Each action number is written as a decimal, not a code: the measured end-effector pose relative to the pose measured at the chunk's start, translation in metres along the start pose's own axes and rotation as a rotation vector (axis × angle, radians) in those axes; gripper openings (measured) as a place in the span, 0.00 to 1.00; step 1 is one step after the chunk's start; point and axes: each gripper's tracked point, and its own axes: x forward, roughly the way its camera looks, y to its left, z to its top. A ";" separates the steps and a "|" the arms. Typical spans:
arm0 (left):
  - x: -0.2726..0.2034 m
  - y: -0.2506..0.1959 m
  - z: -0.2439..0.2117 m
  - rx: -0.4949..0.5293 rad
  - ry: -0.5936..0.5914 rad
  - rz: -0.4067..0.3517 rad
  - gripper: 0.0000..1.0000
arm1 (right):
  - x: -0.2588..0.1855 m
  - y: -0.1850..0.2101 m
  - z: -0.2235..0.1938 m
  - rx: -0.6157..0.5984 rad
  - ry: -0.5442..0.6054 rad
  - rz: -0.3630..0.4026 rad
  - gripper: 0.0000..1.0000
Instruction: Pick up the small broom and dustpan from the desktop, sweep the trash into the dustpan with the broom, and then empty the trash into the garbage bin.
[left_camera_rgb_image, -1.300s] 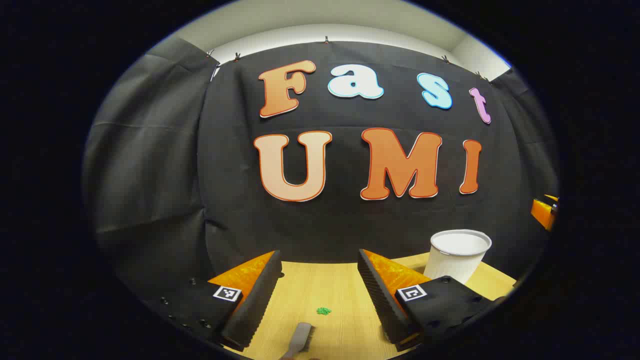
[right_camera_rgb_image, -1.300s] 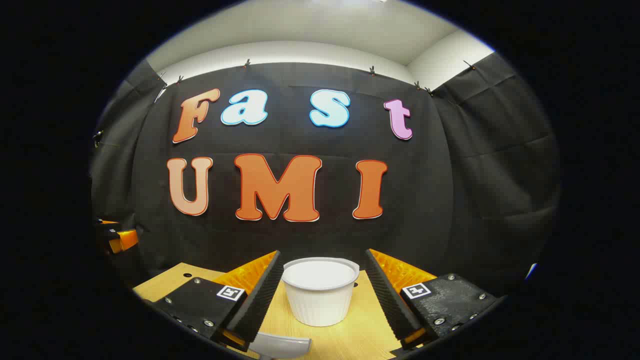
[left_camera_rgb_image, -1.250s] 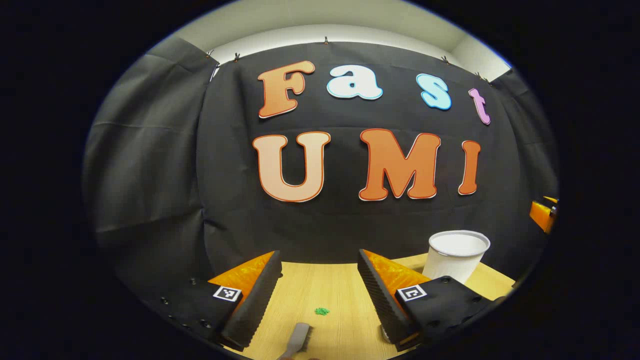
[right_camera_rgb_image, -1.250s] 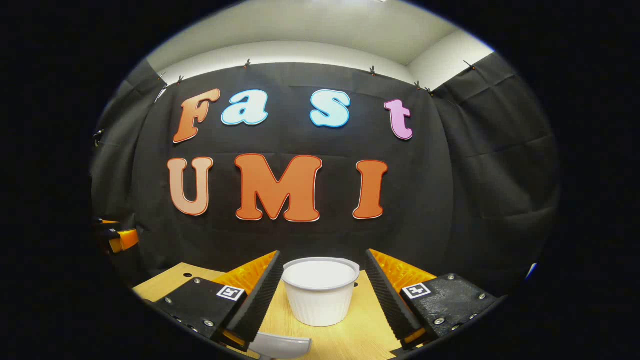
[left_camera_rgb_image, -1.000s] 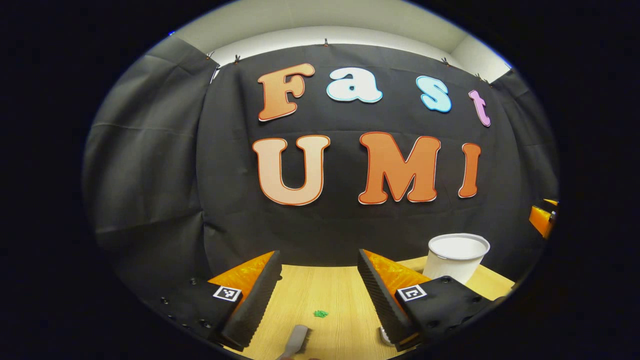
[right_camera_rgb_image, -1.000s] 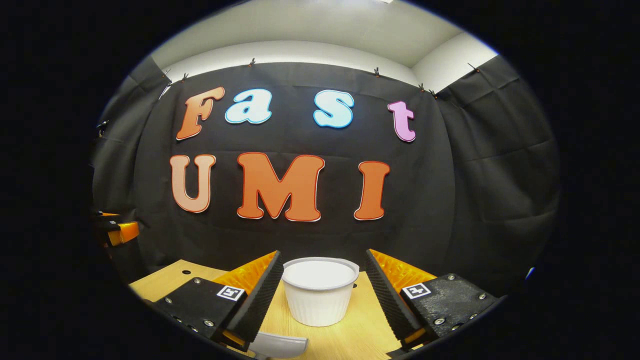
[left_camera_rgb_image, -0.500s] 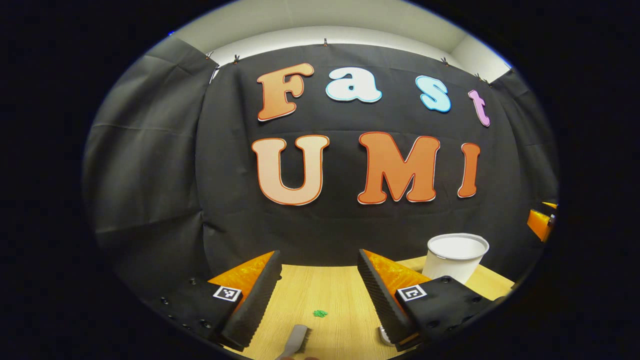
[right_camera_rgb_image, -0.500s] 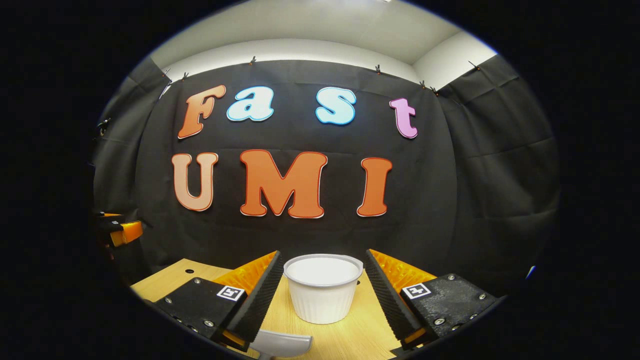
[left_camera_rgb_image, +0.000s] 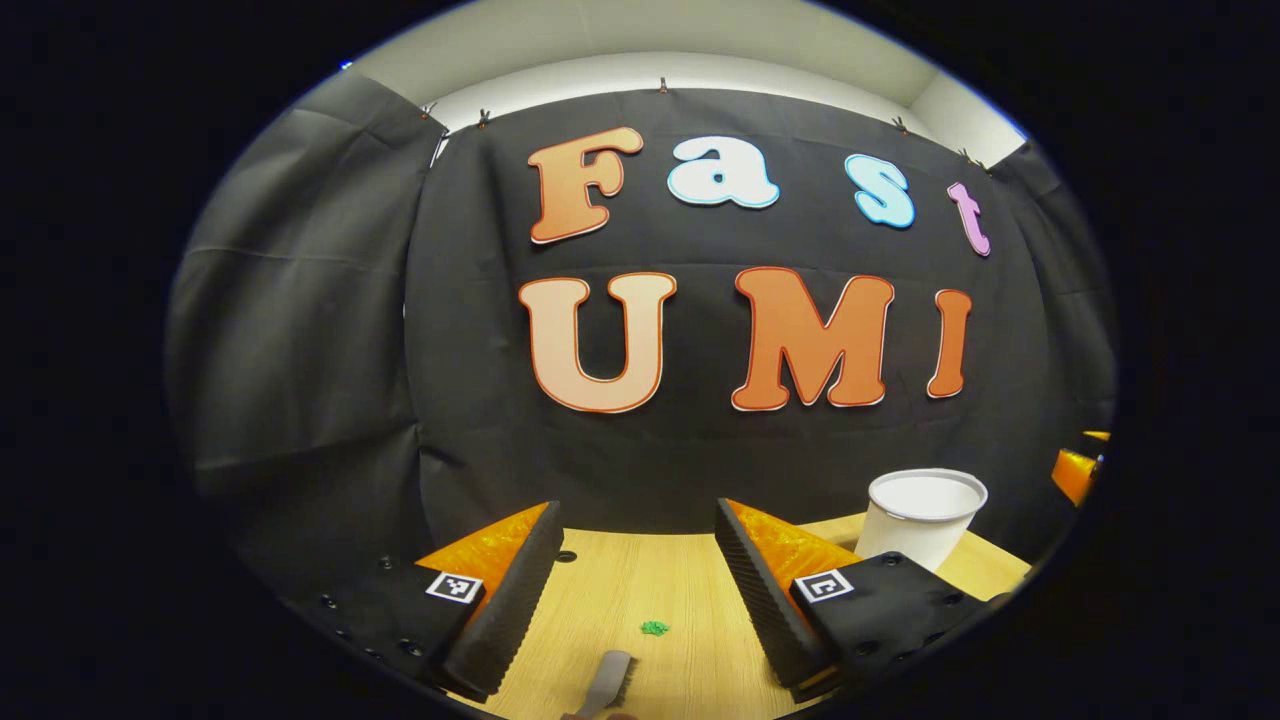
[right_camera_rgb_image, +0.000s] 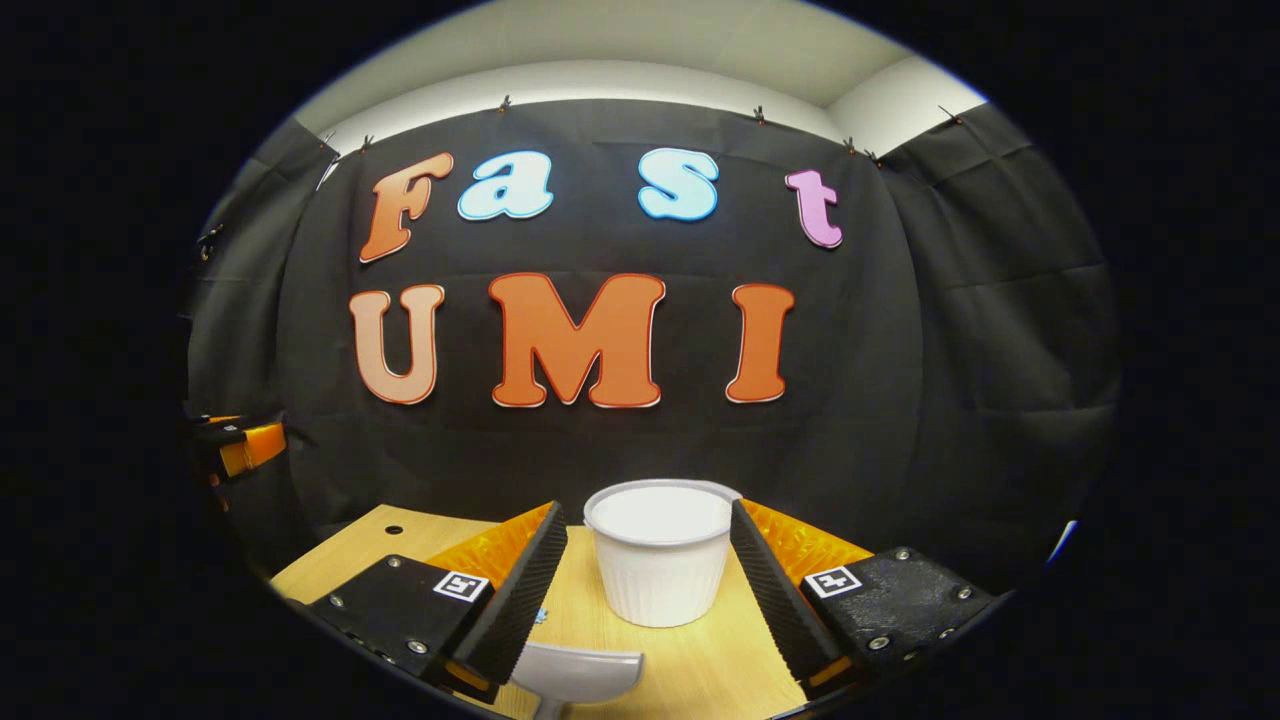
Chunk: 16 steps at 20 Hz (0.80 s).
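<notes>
Broom (left_camera_rgb_image: 610, 682) lies under the wide-apart left tool (left_camera_rgb_image: 635, 590); lower squarely onto its handle. Right tool (right_camera_rgb_image: 645, 590), also apart, should straddle the dustpan (right_camera_rgb_image: 578, 675).

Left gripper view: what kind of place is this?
Likely a staged recording booth, not a home: black cloth wall, bare wooden desk, and a bin, broom and trash laid out.

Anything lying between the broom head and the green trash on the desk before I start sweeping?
No. In the left gripper view the broom lies just short of the green trash, with only bare wooden desk between them, inside the open left gripper.
</notes>
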 end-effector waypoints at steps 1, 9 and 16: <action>0.000 0.003 -0.001 -0.001 0.003 0.005 0.98 | 0.000 0.004 -0.009 0.006 0.029 0.011 0.99; 0.000 0.042 0.000 0.002 0.001 0.050 0.99 | -0.024 0.037 -0.113 0.046 0.381 0.052 0.99; -0.004 0.067 -0.009 0.024 0.015 0.062 0.98 | -0.067 0.064 -0.232 0.041 0.759 0.091 1.00</action>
